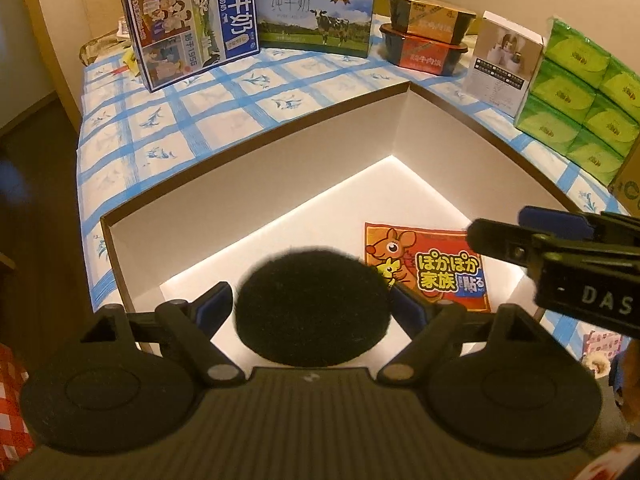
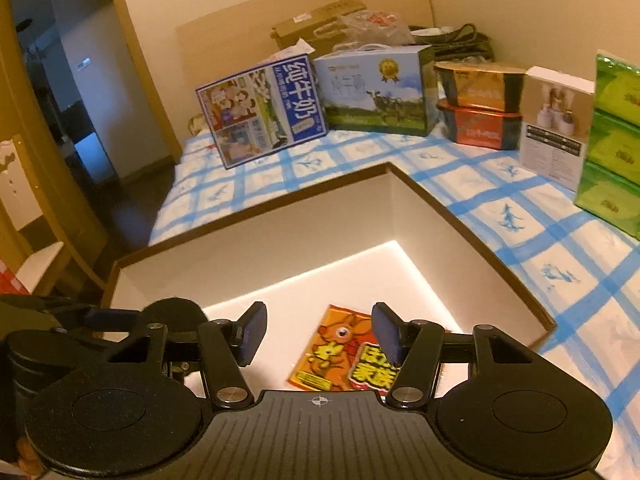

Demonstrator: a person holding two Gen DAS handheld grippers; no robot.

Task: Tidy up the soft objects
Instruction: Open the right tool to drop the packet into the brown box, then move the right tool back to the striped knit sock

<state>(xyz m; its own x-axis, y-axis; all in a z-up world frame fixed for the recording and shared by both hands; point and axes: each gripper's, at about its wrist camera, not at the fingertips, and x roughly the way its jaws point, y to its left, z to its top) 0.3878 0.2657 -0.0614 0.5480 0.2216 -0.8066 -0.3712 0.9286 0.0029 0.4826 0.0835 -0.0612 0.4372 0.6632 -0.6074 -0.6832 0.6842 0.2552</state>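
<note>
Orange and glossy, the heat-pack sachet (image 2: 347, 354) lies flat on the white floor of the open cardboard box (image 2: 280, 196) on the bed, so one soft thing looks already put away. From the right wrist view it sits at about six o'clock in the box, just below and between the blue pads of the right gripper (image 2: 319, 336); those jaws stand partly apart with nothing pressed between them, and the sachet seems free of them.

Over at nine o'clock from it, the left gripper (image 1: 316, 308) hangs above the box floor with its jaws spread wide either side of a black fuzzy round pad (image 1: 313, 306). Its pads sit close to the fuzz at both sides, but I cannot tell whether they press on it or whether it already rests on the floor.

By my reckoning the job is well along: sachet in, black pad at the point of delivery. What else remains outside the box I cannot see.
</note>
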